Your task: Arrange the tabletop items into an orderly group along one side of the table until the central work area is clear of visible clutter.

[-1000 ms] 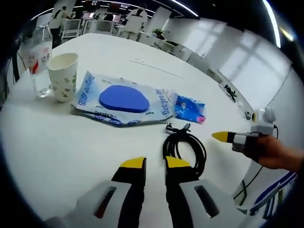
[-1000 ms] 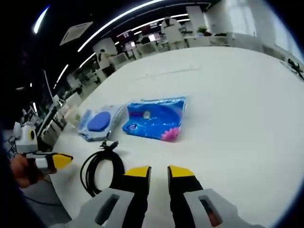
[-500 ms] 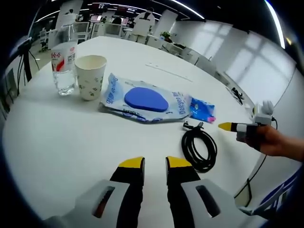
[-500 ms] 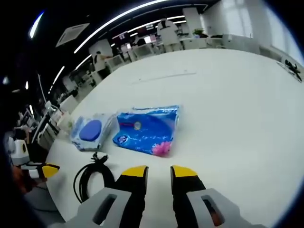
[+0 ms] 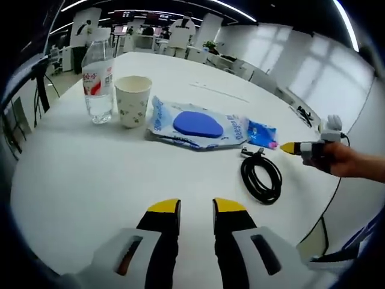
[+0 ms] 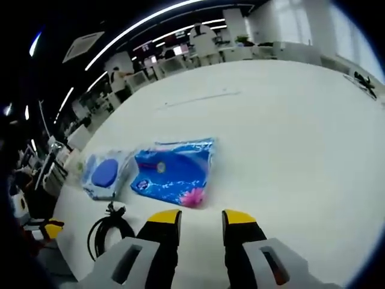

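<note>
Water bottle [image 5: 98, 81], paper cup [image 5: 132, 100], wipes pack [image 5: 198, 125], blue tissue pack [image 6: 171, 171] in row across white bench [image 5: 90, 180]; coiled black cable [image 5: 261, 177] just before packs. Left gripper [image 5: 195, 208] above bare bench, fingers slightly parted, grasping nothing. Right gripper [image 6: 201, 218] near tissue pack, fingers parted, unloaded.

White chairs [image 5: 180, 30] and desks [image 6: 283, 51] stand beyond the table under long ceiling lights [image 6: 144, 24].
</note>
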A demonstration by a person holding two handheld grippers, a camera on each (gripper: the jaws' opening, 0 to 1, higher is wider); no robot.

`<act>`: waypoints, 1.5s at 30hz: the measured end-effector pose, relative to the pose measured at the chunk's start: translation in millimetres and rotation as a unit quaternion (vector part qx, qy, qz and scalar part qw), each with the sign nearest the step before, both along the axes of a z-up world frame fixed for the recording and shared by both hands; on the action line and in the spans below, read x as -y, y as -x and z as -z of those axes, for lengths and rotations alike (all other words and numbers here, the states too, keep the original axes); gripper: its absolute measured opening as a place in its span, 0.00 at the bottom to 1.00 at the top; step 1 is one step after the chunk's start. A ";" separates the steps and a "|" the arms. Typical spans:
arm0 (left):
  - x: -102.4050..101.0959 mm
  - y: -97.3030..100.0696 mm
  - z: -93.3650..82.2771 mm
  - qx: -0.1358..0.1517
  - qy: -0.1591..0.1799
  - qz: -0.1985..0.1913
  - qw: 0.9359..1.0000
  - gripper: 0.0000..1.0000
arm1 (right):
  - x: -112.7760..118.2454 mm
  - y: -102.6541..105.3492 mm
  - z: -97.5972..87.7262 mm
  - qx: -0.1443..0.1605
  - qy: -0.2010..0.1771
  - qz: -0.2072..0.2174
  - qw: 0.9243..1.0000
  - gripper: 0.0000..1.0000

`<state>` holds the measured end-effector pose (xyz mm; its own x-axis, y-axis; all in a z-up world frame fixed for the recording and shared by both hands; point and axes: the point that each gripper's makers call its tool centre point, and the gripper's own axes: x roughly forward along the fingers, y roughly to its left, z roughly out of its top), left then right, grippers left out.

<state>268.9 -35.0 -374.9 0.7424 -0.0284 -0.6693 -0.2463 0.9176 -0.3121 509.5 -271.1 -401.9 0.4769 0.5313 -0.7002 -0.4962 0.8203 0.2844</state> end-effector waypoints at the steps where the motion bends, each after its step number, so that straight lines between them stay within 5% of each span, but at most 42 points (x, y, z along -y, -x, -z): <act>1: 0.5 2.3 -3.3 0.000 -0.002 -0.002 1.000 0.21 | -0.2 -0.1 0.5 -0.004 -0.003 0.003 1.000 0.27; 10: -24.2 17.5 -19.8 0.002 -0.059 0.001 0.998 0.29 | 1.8 -18.7 1.6 -0.020 -0.019 0.033 0.999 0.31; 21: -59.3 40.1 -27.0 -0.001 -0.081 -0.035 0.996 0.35 | -13.5 -24.7 2.6 -0.027 -0.028 0.041 0.998 0.30; 31: -56.4 44.4 -28.8 -0.005 -0.083 -0.036 0.996 0.34 | -22.3 -45.7 9.0 -0.031 -0.041 0.065 0.997 0.19; 36: -57.2 43.6 -27.9 -0.005 -0.083 -0.041 0.996 0.33 | -24.0 -41.5 4.3 -0.020 -0.034 0.050 0.998 0.01; 45: -53.3 41.8 -29.6 -0.004 -0.080 -0.036 0.996 0.33 | -10.0 -47.7 5.2 -0.012 -0.037 0.045 0.998 0.00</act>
<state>227.1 18.3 -345.3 0.7332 0.1333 -0.6669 -0.3159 0.9352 -0.1604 557.1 -261.0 -407.1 0.5087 0.5382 -0.6720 -0.4143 0.8372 0.3569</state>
